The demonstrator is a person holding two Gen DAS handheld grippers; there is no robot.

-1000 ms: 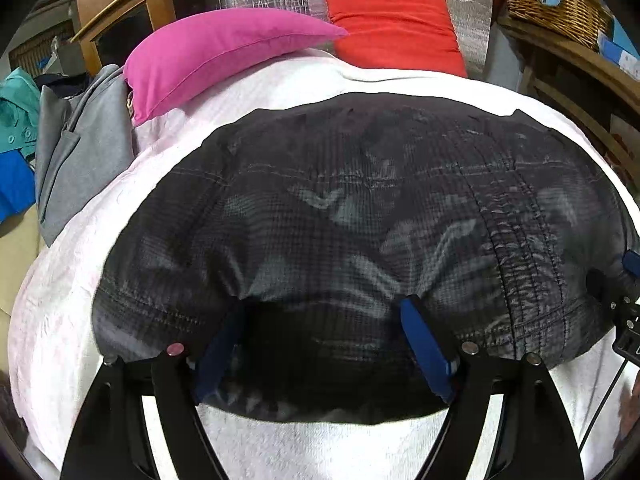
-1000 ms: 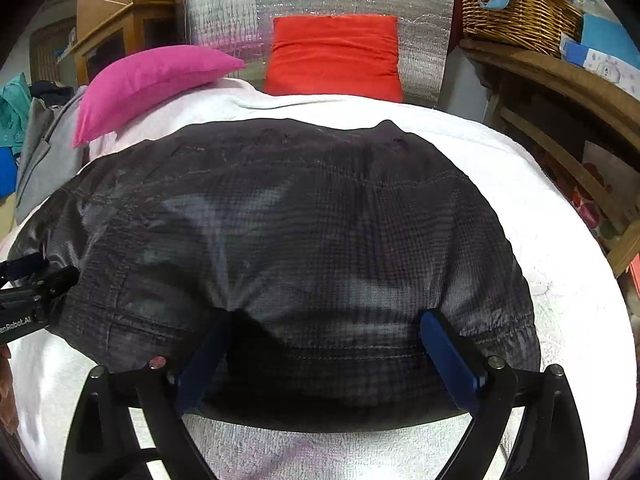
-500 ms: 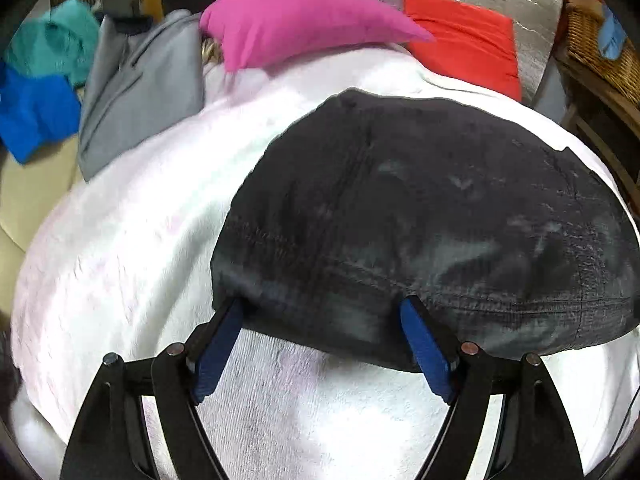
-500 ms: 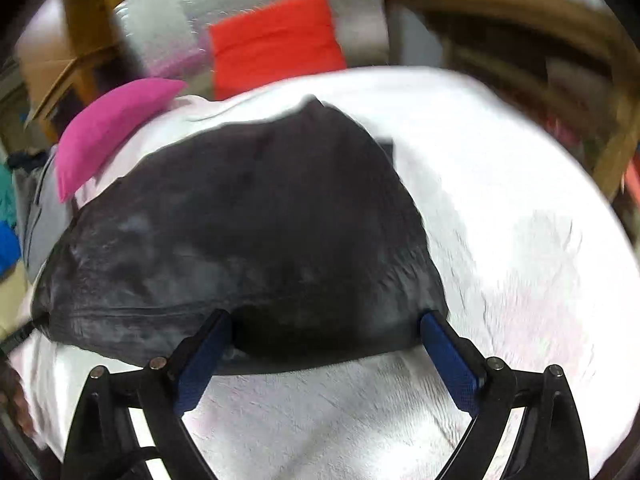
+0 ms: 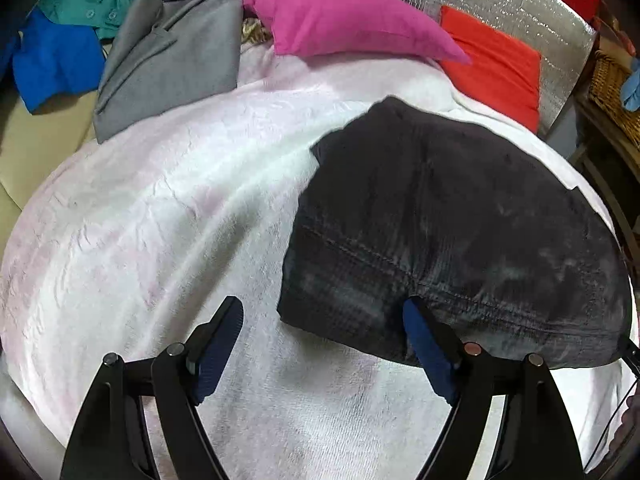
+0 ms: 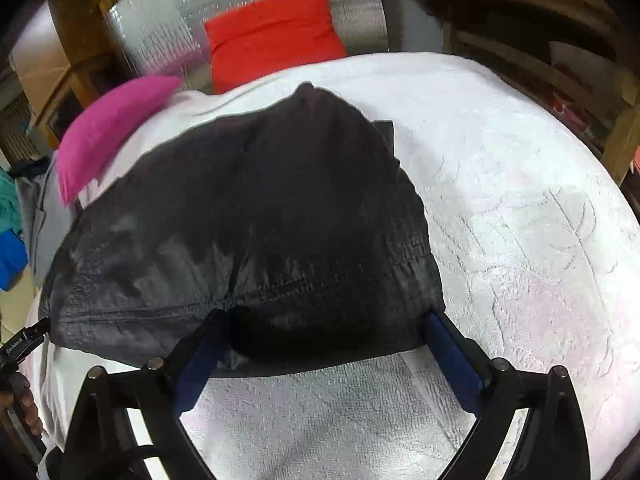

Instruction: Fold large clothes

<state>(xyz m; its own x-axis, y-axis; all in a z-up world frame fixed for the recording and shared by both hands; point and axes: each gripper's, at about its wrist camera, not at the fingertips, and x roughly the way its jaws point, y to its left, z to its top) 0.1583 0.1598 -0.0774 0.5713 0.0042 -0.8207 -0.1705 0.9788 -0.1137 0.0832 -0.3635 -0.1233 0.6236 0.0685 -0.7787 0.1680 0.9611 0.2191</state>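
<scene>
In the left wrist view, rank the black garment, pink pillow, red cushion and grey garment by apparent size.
1. Black garment, though nearest the camera.
2. Pink pillow and grey garment: too alike to rank.
3. Red cushion, partly hidden.

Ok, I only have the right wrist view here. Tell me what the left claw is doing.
Observer: The left claw is open. Only its right finger meets the black garment's near hem; the other finger is over bare white blanket.
Operator: Now list what lies by the pink pillow.
Observer: Left of the pink pillow are a grey collared garment, a teal buttoned shirt and a blue garment, heaped together.
</scene>
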